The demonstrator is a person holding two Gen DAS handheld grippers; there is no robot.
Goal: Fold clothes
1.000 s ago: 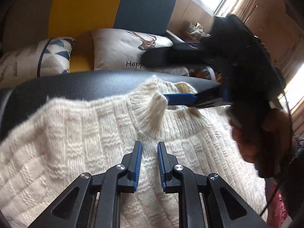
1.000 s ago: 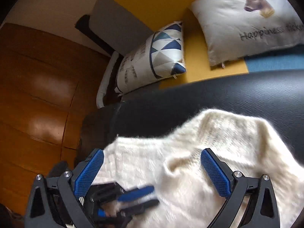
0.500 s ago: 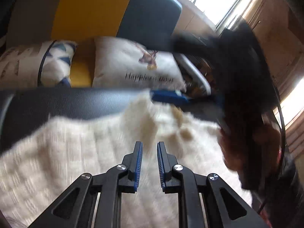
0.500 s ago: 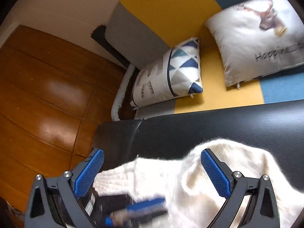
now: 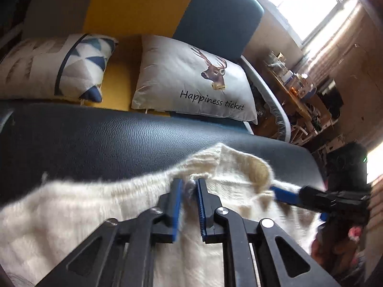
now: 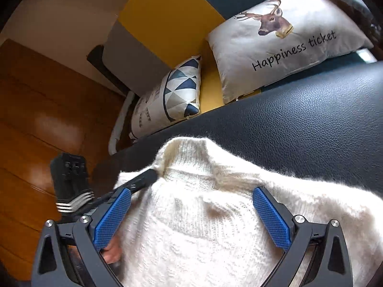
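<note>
Left wrist view shows a cream knitted sweater (image 5: 83, 215) spread on a black leather surface (image 5: 119, 138). The left gripper (image 5: 189, 186) has its two blue-padded fingers (image 5: 177, 205) very near each other, with only a narrow gap, and a small tuft of the fuzzy wool stands between the tips at the upper edge of the sweater, close to the collar (image 5: 253, 167). It is hard to tell if the wool is really pinched there or only lies in the gap. On the right side of this view the right gripper (image 5: 287, 195) comes in from the side; one blue finger lies on the knit just beside the collar, and the black body behind it is partly blurred.

From the right wrist camera, the right gripper (image 6: 191, 205) is spread wide, and the sweater (image 6: 215, 227) fills the space between its fingers without touching the pads (image 6: 270, 217). The dark fingers of the left gripper (image 6: 143, 180) reach the left edge of the sweater near the raised collar (image 6: 184, 148). Part of a hand (image 6: 112, 251) is seen behind the left blue pad.

Behind the leather surface stands a sofa (image 5: 134, 2) with yellow, grey and blue panels. On it lie a deer pillow (image 5: 196, 79) with the words "Happiness ticket" and a triangle-pattern pillow (image 5: 59, 67), side by side. A wooden floor (image 6: 36, 119) is at the left in the right wrist view.
</note>
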